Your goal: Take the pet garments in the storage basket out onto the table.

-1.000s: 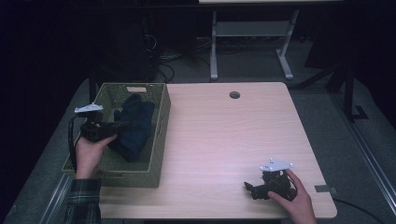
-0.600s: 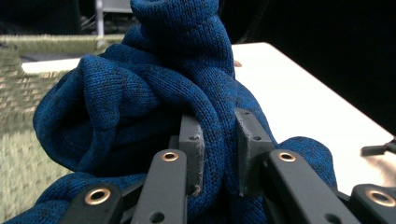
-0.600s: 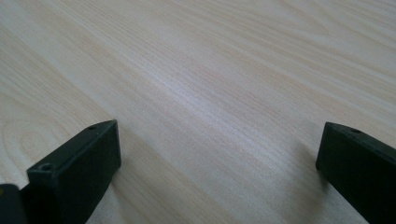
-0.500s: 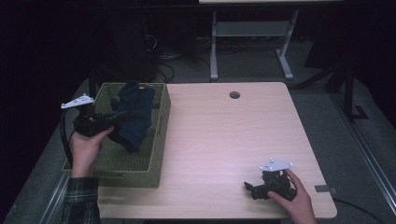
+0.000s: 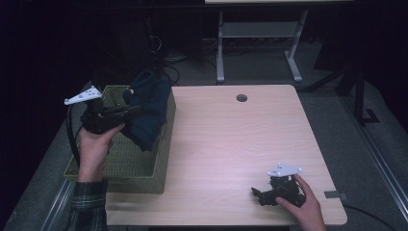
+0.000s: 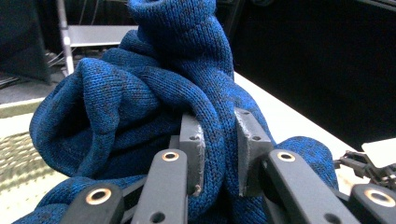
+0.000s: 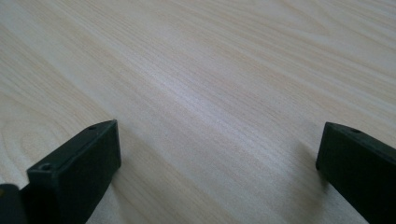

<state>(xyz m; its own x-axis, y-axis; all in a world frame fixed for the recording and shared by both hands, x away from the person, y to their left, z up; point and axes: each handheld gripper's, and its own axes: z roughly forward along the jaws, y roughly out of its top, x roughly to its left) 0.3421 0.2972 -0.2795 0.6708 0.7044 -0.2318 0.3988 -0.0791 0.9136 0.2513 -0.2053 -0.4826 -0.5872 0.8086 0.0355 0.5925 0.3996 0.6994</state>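
A dark blue knitted garment [image 5: 146,108] hangs above the green woven basket [image 5: 130,161] at the table's left edge. My left gripper [image 5: 126,111] is shut on a fold of it, and the garment [image 6: 154,93] bunches up over the gripper [image 6: 219,149] in the left gripper view, the knit pinched between the jaws. Part of the cloth still droops into the basket. My right gripper [image 5: 260,196] rests low on the table near the front right corner, open. Between its wide-spread jaws lies bare wood, seen in the right gripper view around the gripper [image 7: 219,154].
The light wooden table [image 5: 231,144] has a round cable hole [image 5: 241,97] near its far edge. A metal frame with legs [image 5: 255,43] stands on the floor beyond the table. Cables lie on the floor behind the basket.
My left gripper has lifted the blue garment up out of the basket and toward the far side. The right gripper has stayed in place on the table.
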